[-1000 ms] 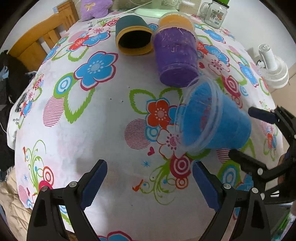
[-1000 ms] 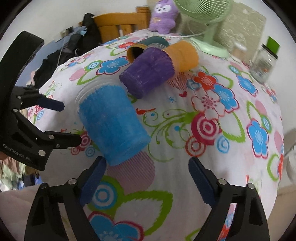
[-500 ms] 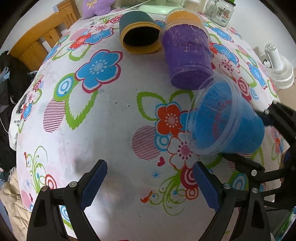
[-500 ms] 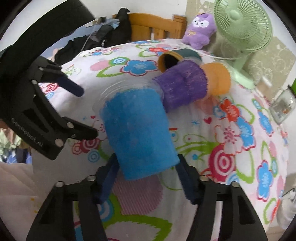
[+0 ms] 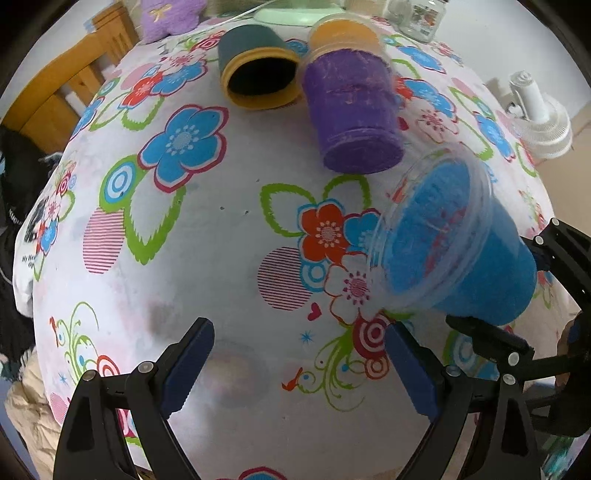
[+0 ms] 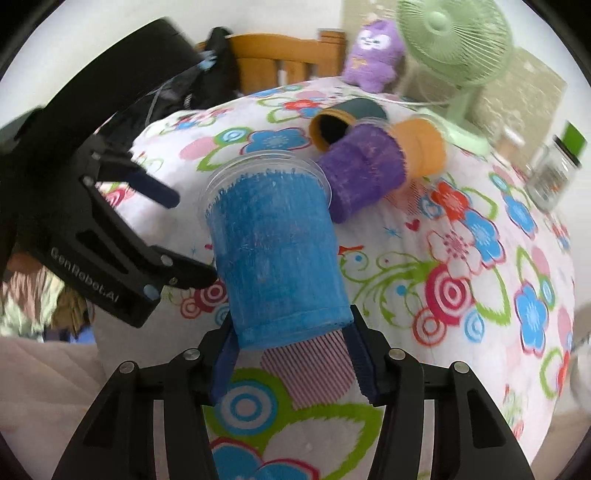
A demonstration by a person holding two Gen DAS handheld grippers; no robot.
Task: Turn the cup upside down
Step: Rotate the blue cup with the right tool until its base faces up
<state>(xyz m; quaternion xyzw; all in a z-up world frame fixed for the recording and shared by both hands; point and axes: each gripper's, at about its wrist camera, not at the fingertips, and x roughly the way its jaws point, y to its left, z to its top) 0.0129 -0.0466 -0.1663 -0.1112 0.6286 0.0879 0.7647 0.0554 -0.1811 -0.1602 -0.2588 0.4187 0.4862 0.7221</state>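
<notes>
The right claw (image 6: pixel 291 354) has its two blue-padded fingers clamped on the base end of the blue cup (image 6: pixel 273 254), one finger on each side. The cup is tipped, with its clear-rimmed mouth pointing away from the claw toward the far side of the table. From the left wrist view the same blue cup (image 5: pixel 454 240) hangs at the right, mouth turned toward the middle of the flowered tablecloth (image 5: pixel 207 236), and it looks lifted off the cloth, though I can't be sure of that.

The left claw (image 5: pixel 299 365) is spread wide with nothing between its fingers, hovering over a bare patch of the cloth just beside the cup.

Just past the blue cup lies a purple cup (image 5: pixel 351 114) on its side, its mouth end touching an orange cup (image 5: pixel 343 33) behind it. Next to those lies a dark green cup with a yellow rim (image 5: pixel 258 74), its open mouth facing the near side.

At the back of the table stand a green fan (image 6: pixel 454 48), a purple plush toy (image 6: pixel 373 55) and a glass jar (image 6: pixel 554 173). A wooden chair (image 6: pixel 273 59) sits behind the table.
</notes>
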